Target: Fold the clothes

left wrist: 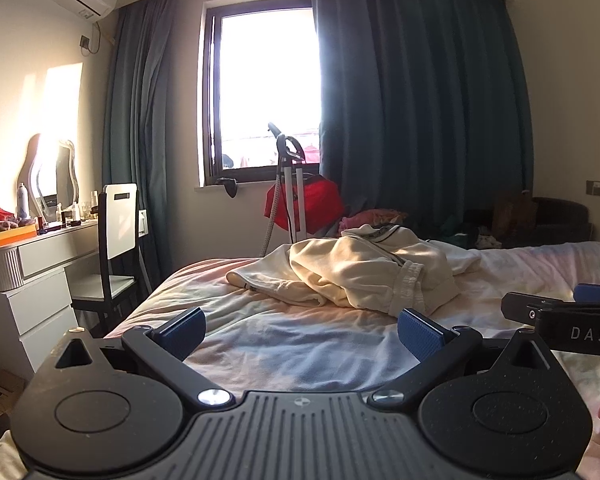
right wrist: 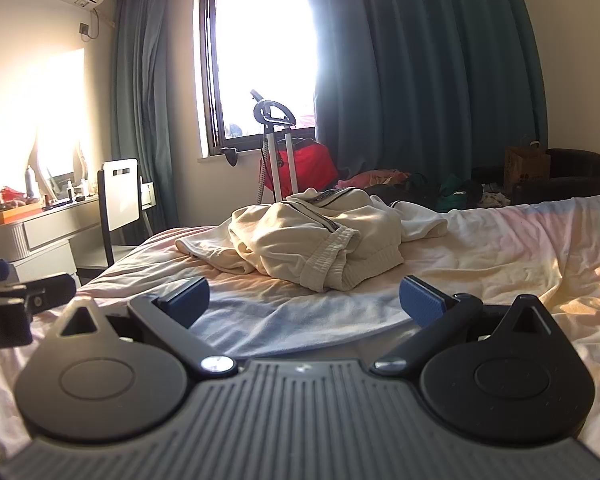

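Cream clothes (left wrist: 364, 268) heaped crumpled on bed (left wrist: 260, 332), far of both grippers. Left gripper (left wrist: 302, 330) held wide apart, empty. Right gripper (right wrist: 304, 300) likewise spread, nothing clamped.

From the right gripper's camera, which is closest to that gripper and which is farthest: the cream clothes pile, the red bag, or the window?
From the right gripper:
1. Cream clothes pile, straight ahead on the bed.
2. Red bag, beyond the bed's far edge.
3. Window, on the back wall.
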{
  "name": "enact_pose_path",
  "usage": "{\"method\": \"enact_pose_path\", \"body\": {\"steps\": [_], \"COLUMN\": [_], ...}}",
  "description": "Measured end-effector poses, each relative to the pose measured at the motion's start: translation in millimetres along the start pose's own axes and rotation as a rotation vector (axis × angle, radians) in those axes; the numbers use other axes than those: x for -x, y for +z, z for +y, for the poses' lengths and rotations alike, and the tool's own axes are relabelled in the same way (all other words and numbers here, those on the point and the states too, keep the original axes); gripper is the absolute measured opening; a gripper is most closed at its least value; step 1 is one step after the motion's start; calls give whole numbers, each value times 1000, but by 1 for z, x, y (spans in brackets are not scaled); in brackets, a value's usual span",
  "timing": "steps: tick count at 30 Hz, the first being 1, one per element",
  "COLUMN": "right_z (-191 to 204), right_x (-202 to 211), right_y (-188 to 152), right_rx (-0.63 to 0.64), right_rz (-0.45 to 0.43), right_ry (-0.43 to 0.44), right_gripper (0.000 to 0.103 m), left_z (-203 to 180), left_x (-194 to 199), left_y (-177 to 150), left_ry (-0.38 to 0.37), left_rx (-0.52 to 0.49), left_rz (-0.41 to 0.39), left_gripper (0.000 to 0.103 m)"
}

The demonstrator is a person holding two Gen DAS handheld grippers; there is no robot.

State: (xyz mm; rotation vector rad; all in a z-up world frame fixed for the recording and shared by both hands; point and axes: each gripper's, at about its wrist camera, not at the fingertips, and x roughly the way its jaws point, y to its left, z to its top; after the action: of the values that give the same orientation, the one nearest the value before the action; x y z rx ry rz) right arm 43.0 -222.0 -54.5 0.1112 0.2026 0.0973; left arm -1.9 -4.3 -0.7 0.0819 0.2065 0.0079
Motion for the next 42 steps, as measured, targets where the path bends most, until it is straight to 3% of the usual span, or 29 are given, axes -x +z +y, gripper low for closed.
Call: {"method": "enact_pose_path", "body": {"steps": [19,25,27,30,33,38,42], "right_z": [2,-6,-10,-19,-35,-60,-69], "right_x": [2,-5,-4,-3,-9,-21,-35], "right_y": [5,33,50,75,88,61,40], "right_rx": [-17,-122,-120,-82,-92,-131,-158], "right_rz": [48,38,-23,-105,-108,-76,-35], "right_ry": [-39,-10,-14,-14,-45,-162,-189], "right_gripper": [103,103,103,103,103,103,103], "left_z": [2,3,0,-11,-29,-71,-109], "left_x": [-1,-15,-23,-43,-73,-141,-221], "left_y": [-3,-13,-17,-25,-32,-35,-23], "left_ry": [-20,-17,-26,-44,-82,-131,-153], "left_rx": [12,38,36,16,-19,-128,-155], "left_rz": [1,31,48,90,145,160,174], "left_gripper": [103,103,103,103,103,103,103]}}
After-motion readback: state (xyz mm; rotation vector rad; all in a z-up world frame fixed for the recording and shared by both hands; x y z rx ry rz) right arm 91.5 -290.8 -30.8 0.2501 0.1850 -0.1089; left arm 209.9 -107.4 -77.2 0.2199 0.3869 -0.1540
